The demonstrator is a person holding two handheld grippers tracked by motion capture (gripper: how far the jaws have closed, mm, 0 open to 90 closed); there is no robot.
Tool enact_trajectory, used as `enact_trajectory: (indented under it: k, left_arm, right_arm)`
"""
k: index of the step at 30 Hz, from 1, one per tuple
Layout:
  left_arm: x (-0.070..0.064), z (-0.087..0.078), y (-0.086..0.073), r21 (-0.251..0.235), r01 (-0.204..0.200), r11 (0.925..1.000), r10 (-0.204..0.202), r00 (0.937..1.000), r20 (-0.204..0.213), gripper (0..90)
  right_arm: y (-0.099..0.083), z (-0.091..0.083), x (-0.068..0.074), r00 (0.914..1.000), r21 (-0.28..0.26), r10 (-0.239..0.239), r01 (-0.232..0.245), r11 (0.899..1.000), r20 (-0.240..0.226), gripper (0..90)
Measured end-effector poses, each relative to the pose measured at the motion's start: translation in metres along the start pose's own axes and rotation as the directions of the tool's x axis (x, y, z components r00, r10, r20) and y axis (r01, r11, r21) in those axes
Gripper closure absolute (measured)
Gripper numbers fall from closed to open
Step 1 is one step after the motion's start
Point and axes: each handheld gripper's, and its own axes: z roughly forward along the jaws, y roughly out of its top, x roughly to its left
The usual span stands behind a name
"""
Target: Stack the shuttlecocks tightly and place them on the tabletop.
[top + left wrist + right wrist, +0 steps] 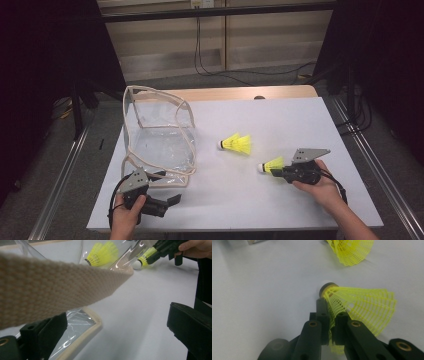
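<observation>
A clear plastic bag point(160, 135) with beige webbing trim stands open on the left of the white table point(290, 115). My left gripper point(168, 188) is open at the bag's near corner. In the left gripper view its jaws point(117, 322) stand wide apart and a beige strap point(62, 290) crosses close above them. My right gripper point(281, 171) is shut on the net skirt of a yellow shuttlecock point(271, 165), seen close up with the gripper point(332, 322) pinching the shuttlecock point(362, 307). A second yellow shuttlecock point(236, 144) lies loose on the table between the bag and the right gripper.
Metal rails run along both sides of the table, and dark curtains hang left and right. Cables trail on the floor behind the far edge. Bare white surface lies right of the bag and in front of the loose shuttlecock point(352, 250).
</observation>
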Motion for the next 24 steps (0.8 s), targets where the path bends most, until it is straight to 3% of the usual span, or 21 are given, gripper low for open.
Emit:
enact_trajectory:
  k: [24]
  left_arm:
    - [-0.0001,-0.0003,0.0001,0.0,0.001,1.0,-0.001,1.0,0.0,2.9]
  right_arm:
    - [0.002,-0.0082,-0.0044,0.9993,-0.049,0.036,-0.035,0.998,0.013,87.4]
